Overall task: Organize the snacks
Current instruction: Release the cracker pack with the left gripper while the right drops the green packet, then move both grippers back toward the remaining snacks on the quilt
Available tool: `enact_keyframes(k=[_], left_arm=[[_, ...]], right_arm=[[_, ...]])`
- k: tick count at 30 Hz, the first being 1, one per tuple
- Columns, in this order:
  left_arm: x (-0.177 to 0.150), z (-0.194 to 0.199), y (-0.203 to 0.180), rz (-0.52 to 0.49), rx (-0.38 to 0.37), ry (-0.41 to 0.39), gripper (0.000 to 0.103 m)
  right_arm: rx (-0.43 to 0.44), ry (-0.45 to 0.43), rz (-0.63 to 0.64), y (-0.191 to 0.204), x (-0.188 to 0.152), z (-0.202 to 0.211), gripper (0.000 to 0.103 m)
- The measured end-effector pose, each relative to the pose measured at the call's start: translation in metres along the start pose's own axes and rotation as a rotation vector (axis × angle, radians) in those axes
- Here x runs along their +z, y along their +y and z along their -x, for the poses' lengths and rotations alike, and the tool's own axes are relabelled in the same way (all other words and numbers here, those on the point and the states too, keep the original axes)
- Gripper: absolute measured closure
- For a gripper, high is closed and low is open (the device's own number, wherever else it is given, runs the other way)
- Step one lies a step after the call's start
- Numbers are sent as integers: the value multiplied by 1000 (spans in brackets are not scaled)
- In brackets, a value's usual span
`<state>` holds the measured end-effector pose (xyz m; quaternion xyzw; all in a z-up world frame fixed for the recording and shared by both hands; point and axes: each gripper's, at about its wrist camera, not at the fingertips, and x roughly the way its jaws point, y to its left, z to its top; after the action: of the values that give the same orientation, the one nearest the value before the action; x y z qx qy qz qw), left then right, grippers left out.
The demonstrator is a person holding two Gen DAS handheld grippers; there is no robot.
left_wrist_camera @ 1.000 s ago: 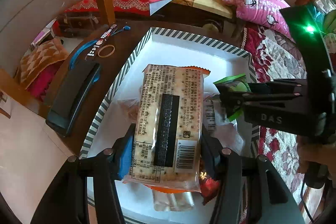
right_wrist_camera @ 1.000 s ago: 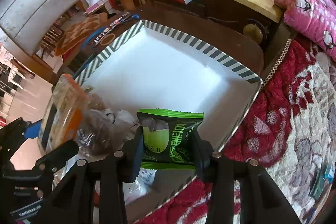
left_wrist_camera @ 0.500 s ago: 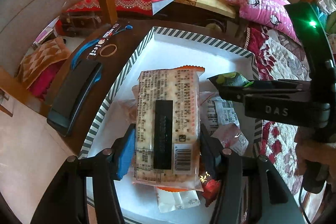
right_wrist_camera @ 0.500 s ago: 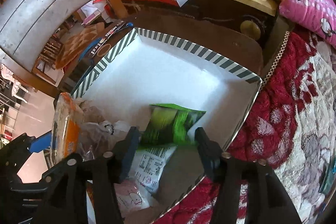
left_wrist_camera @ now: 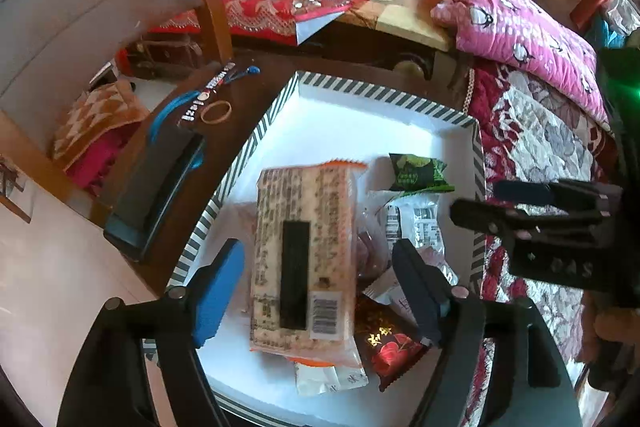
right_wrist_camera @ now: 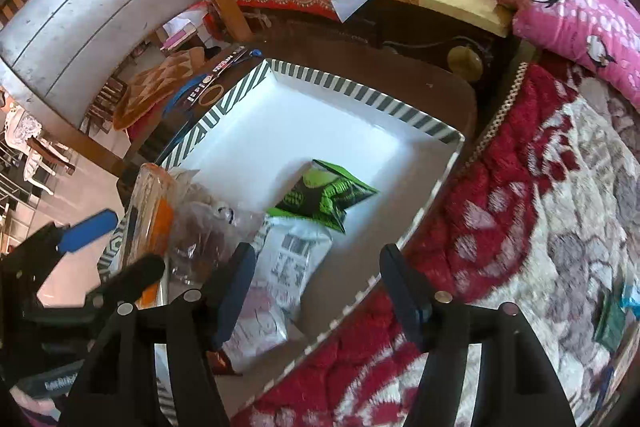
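A white tray with a striped rim [left_wrist_camera: 360, 95] [right_wrist_camera: 360, 95] sits on a dark table. My left gripper [left_wrist_camera: 316, 279] is open, its fingers apart from a long cracker pack [left_wrist_camera: 304, 259] that lies on other snack packets in the tray. My right gripper [right_wrist_camera: 316, 287] is open and empty, above the tray's right edge. A green snack packet [right_wrist_camera: 328, 193] [left_wrist_camera: 418, 173] lies in the tray ahead of it, resting against a white packet [right_wrist_camera: 288, 267]. A red packet [left_wrist_camera: 390, 347] lies under the cracker pack. The right gripper shows at the right of the left wrist view [left_wrist_camera: 500, 203].
A dark flat case [left_wrist_camera: 156, 183], a rubber band [left_wrist_camera: 216, 111] and a lanyard lie on the table left of the tray. A red patterned blanket [right_wrist_camera: 520, 227] lies right of the tray, with a pink pillow [left_wrist_camera: 520, 27] behind. A wooden chair stands at far left.
My right gripper opened and let the green packet drop into the tray, then pulled back. My left gripper opened off the cracker pack, which now lies on the packets.
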<state>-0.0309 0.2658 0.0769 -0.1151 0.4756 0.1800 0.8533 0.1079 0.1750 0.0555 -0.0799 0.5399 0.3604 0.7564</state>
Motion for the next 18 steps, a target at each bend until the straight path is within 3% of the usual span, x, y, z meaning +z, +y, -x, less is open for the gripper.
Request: enact_keyframes(k=[18], left_arm=[[-2,21,-39,-49,-38,-36,22]], right_arm=[[-24,-59,-103,-32,-46,50,26]])
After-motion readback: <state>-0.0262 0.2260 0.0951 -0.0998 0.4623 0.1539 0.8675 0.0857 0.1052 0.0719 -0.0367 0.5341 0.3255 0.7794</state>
